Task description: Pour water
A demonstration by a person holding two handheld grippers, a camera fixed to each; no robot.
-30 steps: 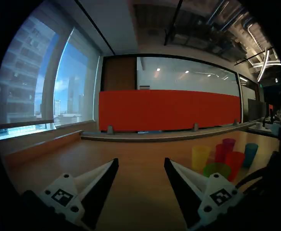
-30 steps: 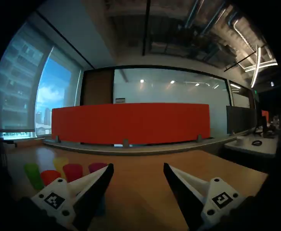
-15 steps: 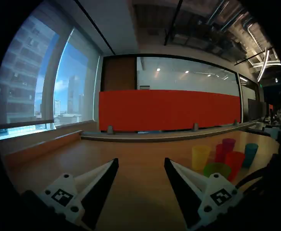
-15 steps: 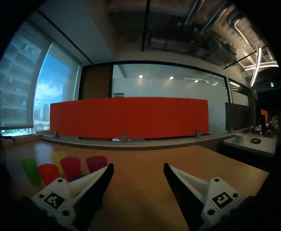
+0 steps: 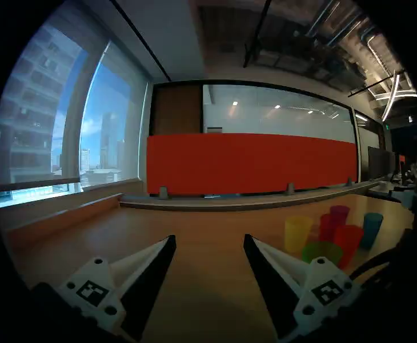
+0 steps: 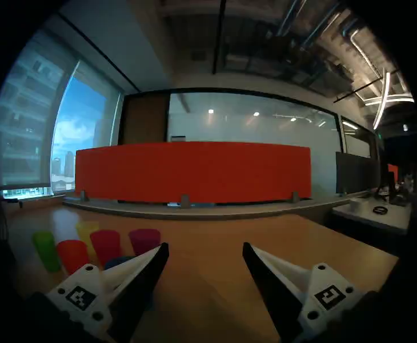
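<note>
Several coloured plastic cups stand in a cluster on the wooden table. In the left gripper view they sit to the right: a yellow cup (image 5: pixel 297 232), a green cup (image 5: pixel 321 252), a red cup (image 5: pixel 348 243), a purple cup (image 5: pixel 339 215) and a teal cup (image 5: pixel 372 228). My left gripper (image 5: pixel 208 243) is open over bare table, left of the cluster. In the right gripper view the cups are at lower left: green cup (image 6: pixel 46 250), red cup (image 6: pixel 73 255), yellow cup (image 6: pixel 87 232), purple cup (image 6: pixel 144 240). My right gripper (image 6: pixel 204 251) is open, its left finger partly hiding a blue cup (image 6: pixel 120 262).
A red divider panel (image 5: pixel 248 163) runs along the table's far edge. Large windows (image 5: pixel 103 134) are to the left. A second desk with a monitor (image 6: pixel 354 177) lies to the right in the right gripper view. The wooden table (image 6: pixel 220 280) stretches ahead of both grippers.
The right gripper view has risen slightly and the cups now show more fully beside its left finger. The left gripper has stayed still.
</note>
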